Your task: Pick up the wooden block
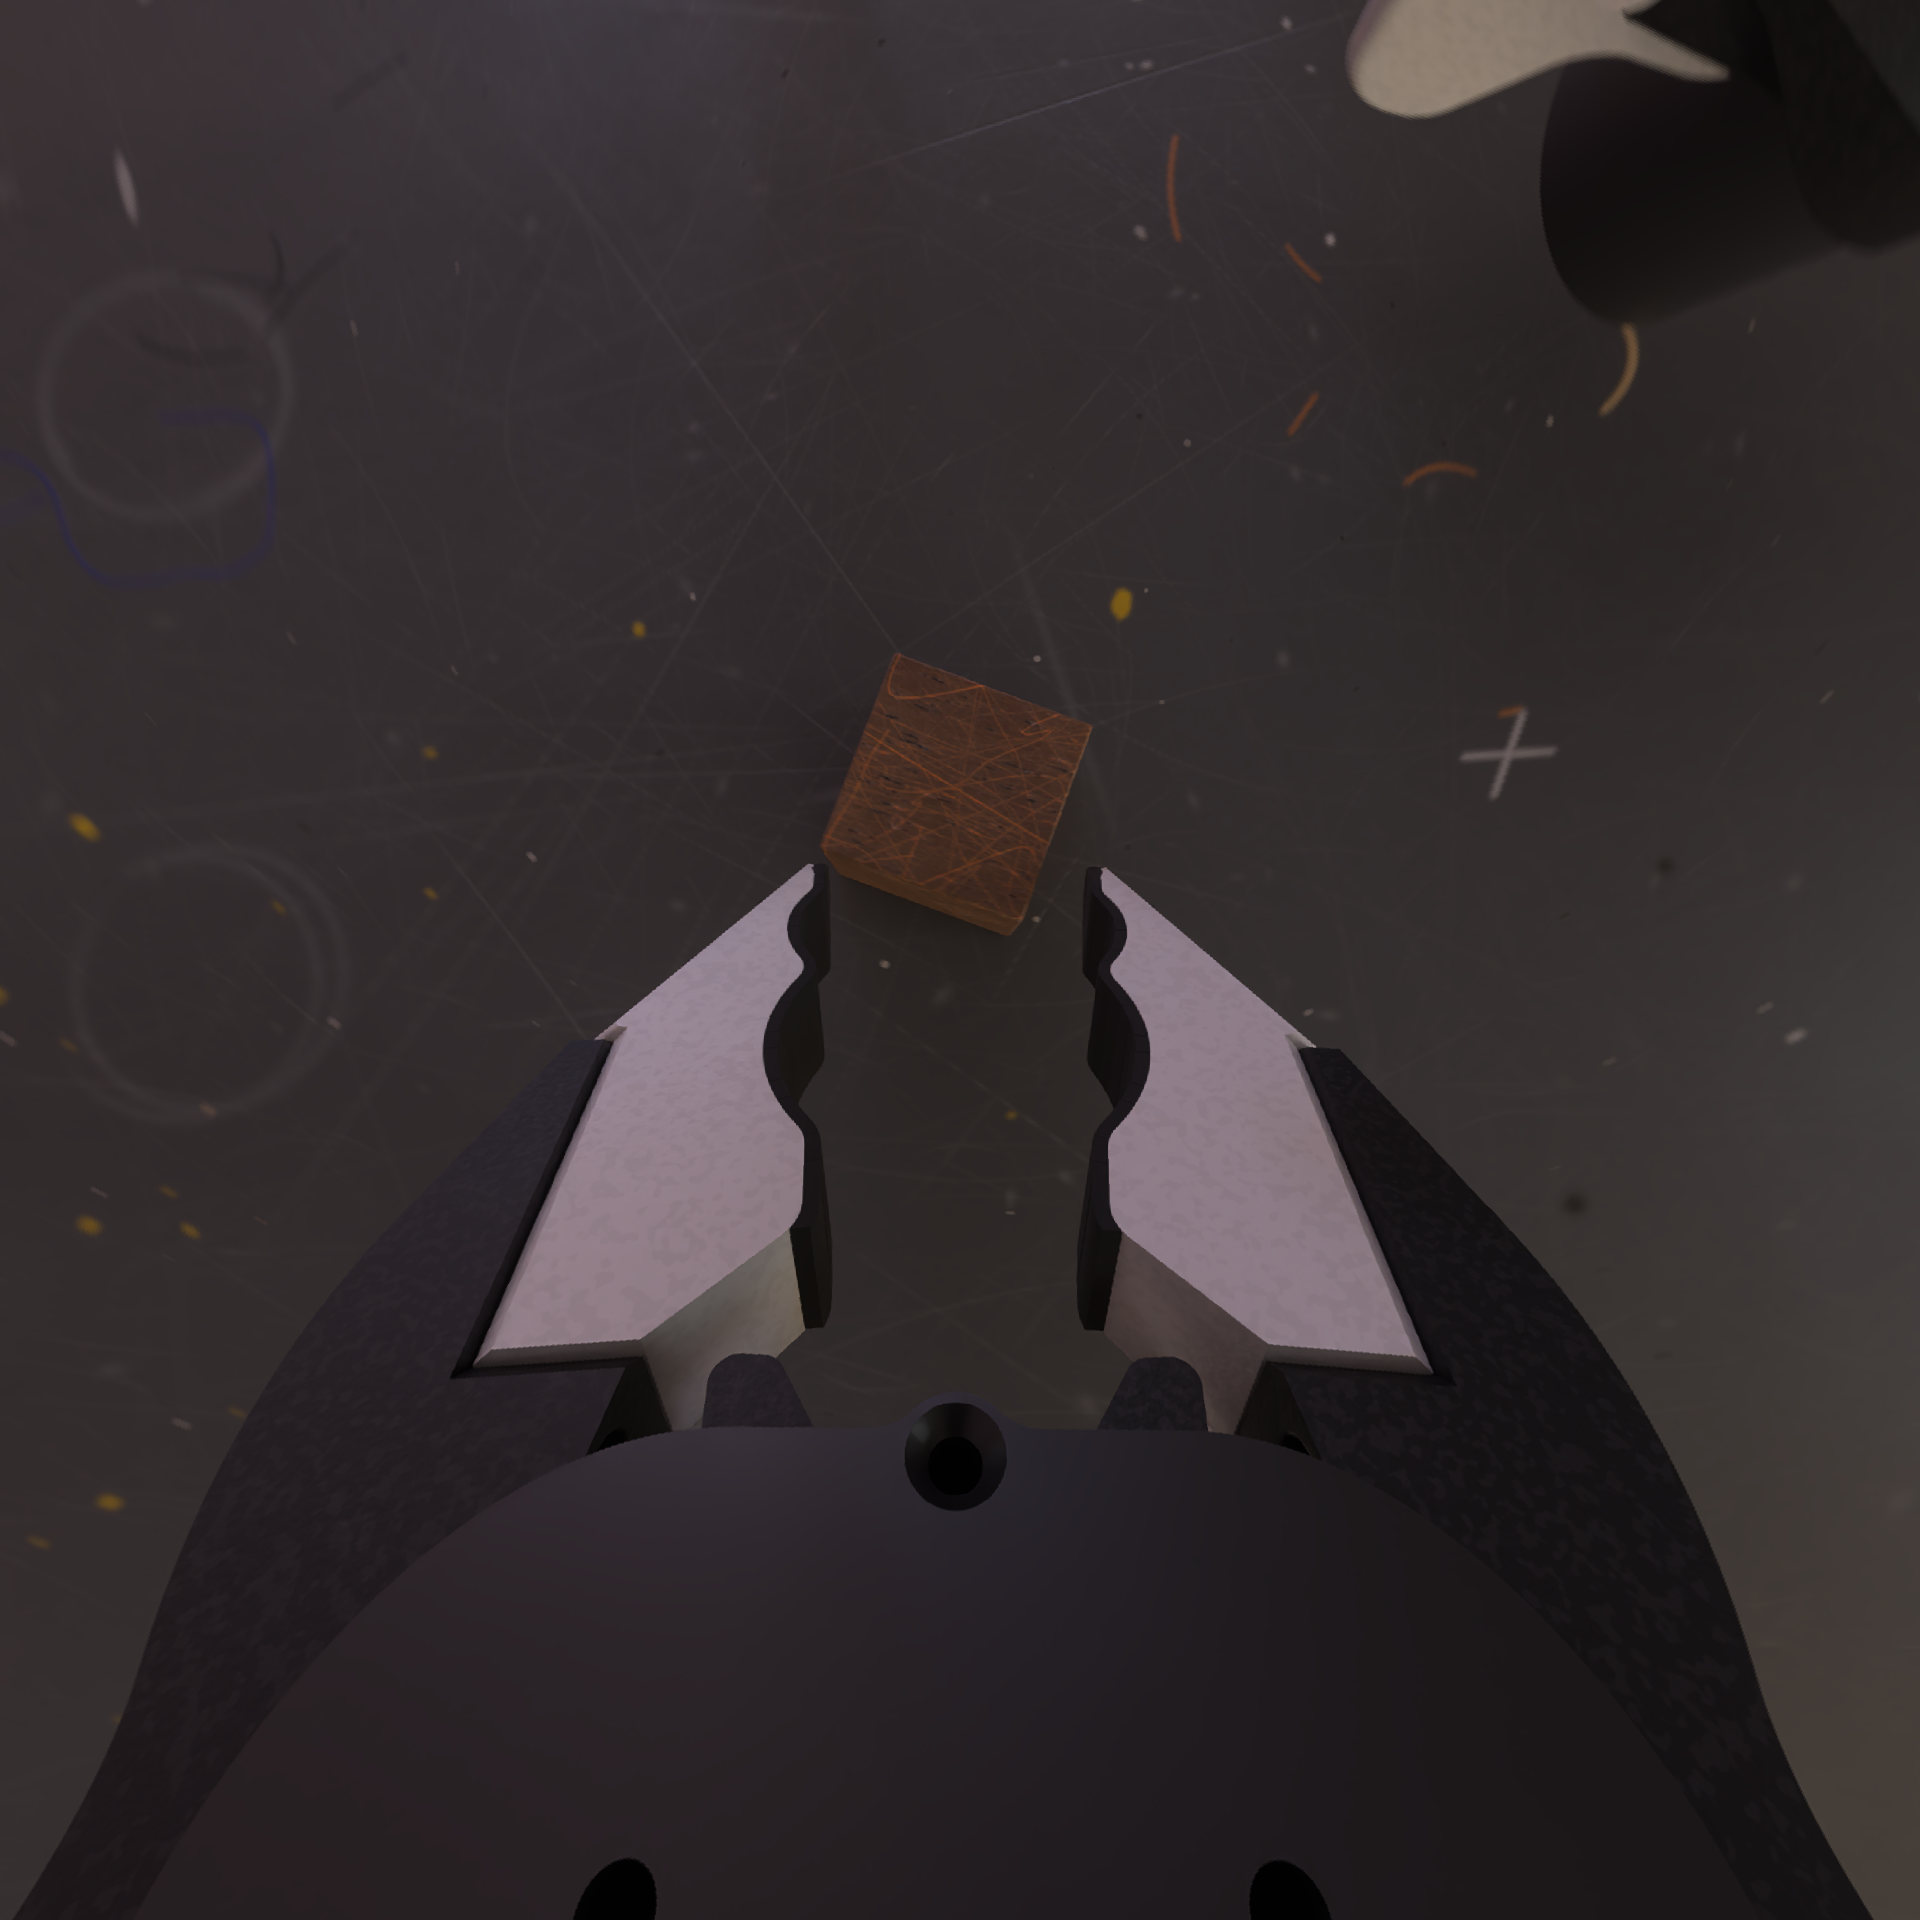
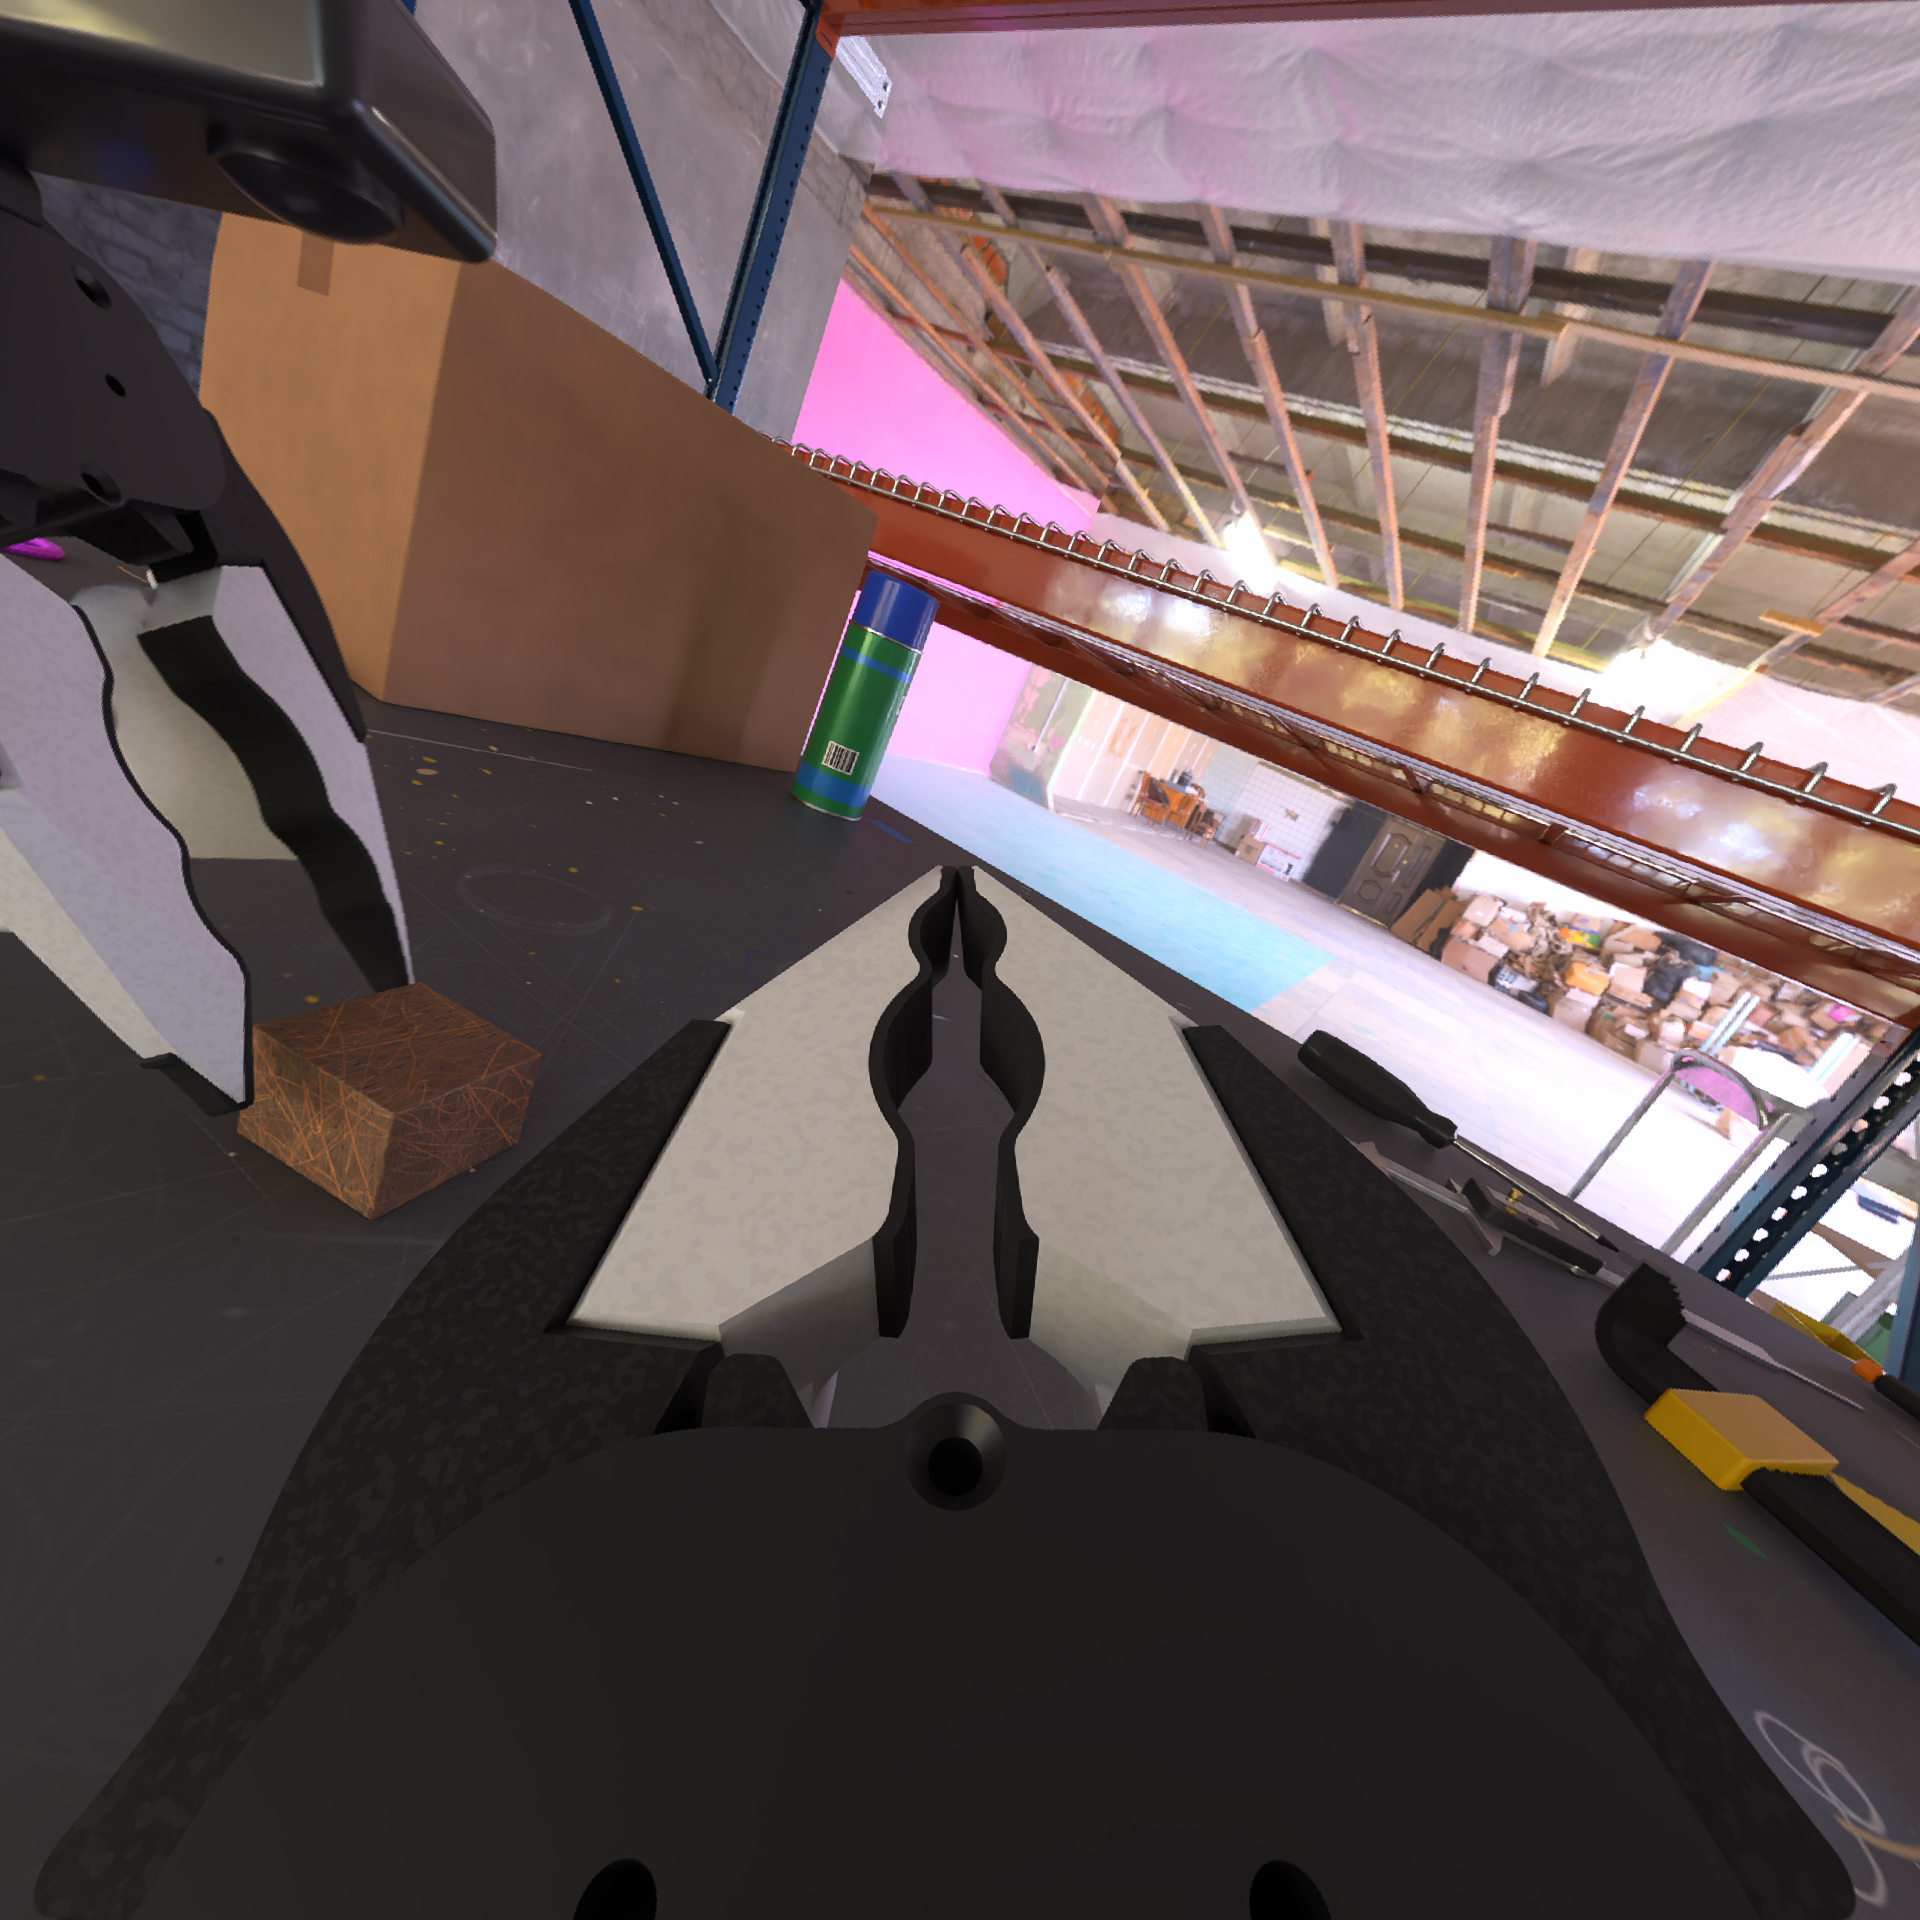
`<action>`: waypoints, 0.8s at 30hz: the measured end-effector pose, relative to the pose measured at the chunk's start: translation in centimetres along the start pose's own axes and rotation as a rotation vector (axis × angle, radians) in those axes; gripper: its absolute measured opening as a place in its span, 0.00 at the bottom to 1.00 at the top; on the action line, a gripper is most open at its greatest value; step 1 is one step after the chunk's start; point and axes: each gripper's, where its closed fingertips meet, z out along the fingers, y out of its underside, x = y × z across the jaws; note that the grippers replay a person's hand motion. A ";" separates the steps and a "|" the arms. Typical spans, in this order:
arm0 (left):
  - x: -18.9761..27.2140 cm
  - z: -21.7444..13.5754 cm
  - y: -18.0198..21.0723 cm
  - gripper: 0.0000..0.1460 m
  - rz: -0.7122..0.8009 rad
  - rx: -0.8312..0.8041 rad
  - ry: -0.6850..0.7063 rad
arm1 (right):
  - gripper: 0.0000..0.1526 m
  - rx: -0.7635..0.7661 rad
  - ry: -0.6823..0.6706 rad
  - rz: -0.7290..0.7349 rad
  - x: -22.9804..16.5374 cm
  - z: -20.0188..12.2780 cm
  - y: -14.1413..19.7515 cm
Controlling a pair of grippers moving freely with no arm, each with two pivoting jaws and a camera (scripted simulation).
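Observation:
The wooden block [image 1: 956, 795] is a small brown cube with a scratched top. It lies on the dark table just beyond my left gripper's fingertips. My left gripper [image 1: 956, 883] is open and empty, pointing down at the block from above. In the right wrist view the block [image 2: 390, 1096] sits at the lower left, with the left gripper [image 2: 312, 1023] hanging over it, its tips at the block's top edges. My right gripper [image 2: 956, 878] is shut and empty, to the right of the block and pointing away over the table.
A large cardboard box [image 2: 540, 540] stands at the back. A green and blue spray can [image 2: 862, 701] stands beside it near the table edge. A screwdriver [image 2: 1392, 1107] and a yellow-and-black tool [image 2: 1745, 1444] lie at the right. The right gripper shows in the left wrist view's top right corner [image 1: 1662, 135].

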 end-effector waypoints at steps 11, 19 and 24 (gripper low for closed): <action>0.0 1.4 0.1 0.46 0.286 -0.006 0.087 | 0.00 0.001 -0.001 0.002 0.0 0.0 0.0; 0.1 2.0 -0.3 0.45 0.274 0.021 0.143 | 0.00 0.002 -0.004 0.002 -0.1 0.0 0.0; 0.3 2.3 -0.3 0.43 0.277 0.020 0.175 | 0.00 0.002 -0.005 0.001 -0.1 0.0 0.0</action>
